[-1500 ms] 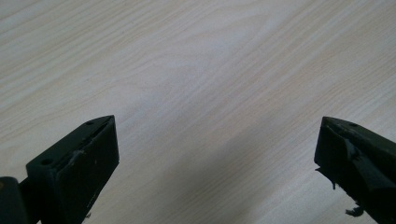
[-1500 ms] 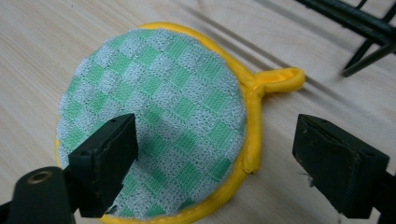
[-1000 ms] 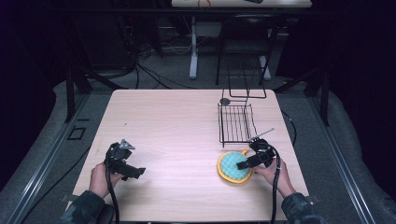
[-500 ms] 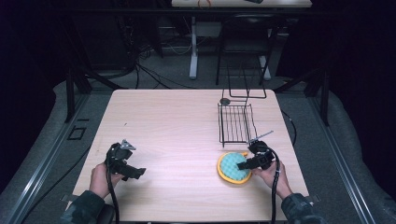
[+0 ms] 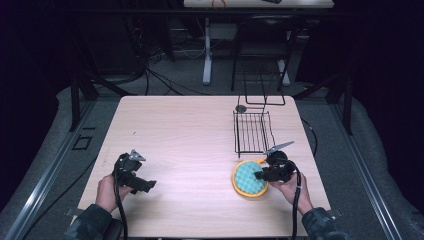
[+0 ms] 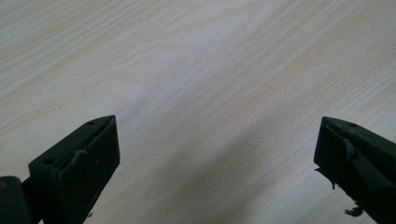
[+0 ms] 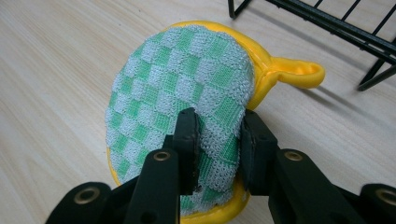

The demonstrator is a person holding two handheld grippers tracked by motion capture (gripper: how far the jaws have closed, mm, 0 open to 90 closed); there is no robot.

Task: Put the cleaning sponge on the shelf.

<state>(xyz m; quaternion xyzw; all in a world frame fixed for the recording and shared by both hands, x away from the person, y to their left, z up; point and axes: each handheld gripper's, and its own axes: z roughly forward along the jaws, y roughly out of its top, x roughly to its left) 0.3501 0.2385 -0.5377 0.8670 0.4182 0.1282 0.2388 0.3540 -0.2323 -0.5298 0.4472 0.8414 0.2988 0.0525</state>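
Observation:
A round pot holder (image 5: 248, 178) (image 7: 182, 88), green-and-white checked terry with a yellow rim and a yellow hanging loop (image 7: 299, 74), lies at the table's front right. My right gripper (image 5: 260, 175) (image 7: 218, 140) has just been closing and is now shut on the pot holder's near edge, the cloth bunched between the two pads, that edge lifted a little. My left gripper (image 5: 148, 185) (image 6: 217, 158) is held over bare wood at the front left, jaws wide apart with nothing between them.
A black wire rack (image 5: 251, 131) (image 7: 327, 23) stands just behind the pot holder, toward the table's back right. A small dark round object (image 5: 241, 108) sits by the rack's far corner. The light wooden table (image 5: 190, 135) has open room across its middle and left.
The right gripper's jaws closed onto the pot holder's edge and the hand rose slightly, lifting that edge. The left gripper kept still.

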